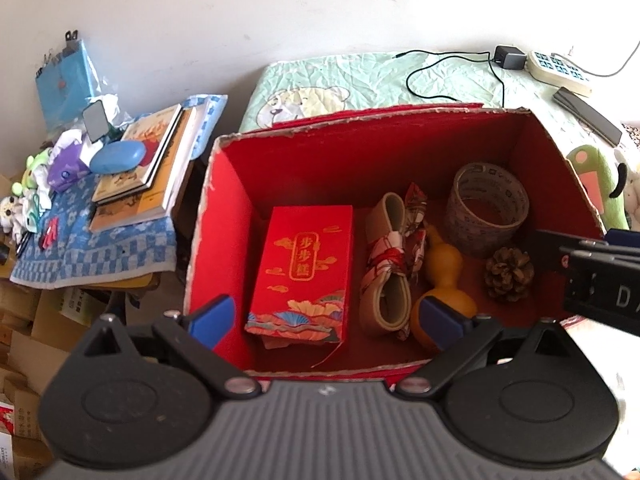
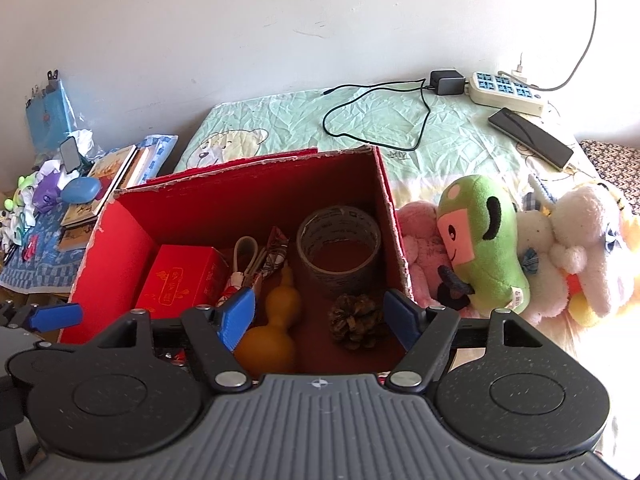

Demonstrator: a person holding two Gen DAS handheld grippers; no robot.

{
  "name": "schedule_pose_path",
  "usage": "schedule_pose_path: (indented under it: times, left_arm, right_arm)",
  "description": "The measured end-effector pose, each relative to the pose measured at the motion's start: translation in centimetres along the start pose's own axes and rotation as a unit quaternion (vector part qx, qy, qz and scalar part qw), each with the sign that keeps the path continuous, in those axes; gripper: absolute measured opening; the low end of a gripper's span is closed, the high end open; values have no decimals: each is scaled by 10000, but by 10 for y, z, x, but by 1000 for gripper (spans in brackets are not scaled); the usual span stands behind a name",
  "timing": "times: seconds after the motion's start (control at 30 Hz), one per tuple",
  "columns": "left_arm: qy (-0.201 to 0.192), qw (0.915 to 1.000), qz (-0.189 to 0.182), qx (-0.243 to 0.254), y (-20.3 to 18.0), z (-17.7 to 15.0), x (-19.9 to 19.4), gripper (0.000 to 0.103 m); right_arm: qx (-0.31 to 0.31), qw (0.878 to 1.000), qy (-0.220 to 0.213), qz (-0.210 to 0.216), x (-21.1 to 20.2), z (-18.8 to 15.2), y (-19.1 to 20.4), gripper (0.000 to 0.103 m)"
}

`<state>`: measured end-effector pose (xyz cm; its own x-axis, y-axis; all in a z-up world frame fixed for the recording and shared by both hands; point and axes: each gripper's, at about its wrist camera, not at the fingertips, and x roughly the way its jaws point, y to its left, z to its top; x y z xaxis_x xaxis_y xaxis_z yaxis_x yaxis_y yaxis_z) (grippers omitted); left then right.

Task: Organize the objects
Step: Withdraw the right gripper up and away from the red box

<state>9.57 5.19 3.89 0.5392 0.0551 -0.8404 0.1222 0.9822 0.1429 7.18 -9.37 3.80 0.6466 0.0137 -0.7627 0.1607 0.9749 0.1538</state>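
Here, in the left wrist view, the left tool [image 1: 326, 318] hangs over the near edge of a red cardboard box [image 1: 224, 220] with its blue fingers [image 1: 212, 318] spread wide and nothing between the pads. Straight ahead of it, on the box floor, stands a red gift packet [image 1: 304, 268] with gold lettering; just to the right lie a rolled fabric bundle [image 1: 390, 268] and a yellow gourd [image 1: 442, 276], the gourd's base partly hidden by the right finger. Farther right sit a pine cone [image 1: 509, 274] and, beyond it, a roll of tape [image 1: 486, 210]. The right tool's black body [image 1: 600, 280] juts in from the right edge. In the right wrist view, the right tool [image 2: 322, 318] also stands spread and empty above the same box [image 2: 108, 264]. The gourd [image 2: 276, 324] and pine cone [image 2: 354, 320] lie between its fingers, below them; the tape roll [image 2: 339, 248] is ahead. To the right, outside the box on the bed [image 2: 280, 120], rests a green plush toy [image 2: 484, 244].
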Motion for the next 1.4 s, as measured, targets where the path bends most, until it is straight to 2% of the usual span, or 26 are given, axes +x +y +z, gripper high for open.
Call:
schedule_pose_path:
  times: [0.27,0.63,1.4]
  left_arm:
    - [63,9999,139,-47,1,-1,-6,99]
    - [49,9997,207,-127,-4,-4,-23,99]
    - [430,9963,528,-517,-15,-41,-30,99]
  right_arm:
    - [24,9999,-155,-50,-6,-1,1,75]
    - [-228,9995,-198,89,-18,-2,5,79]
    - [-449,9967,89,675,-35,-26,-6,79]
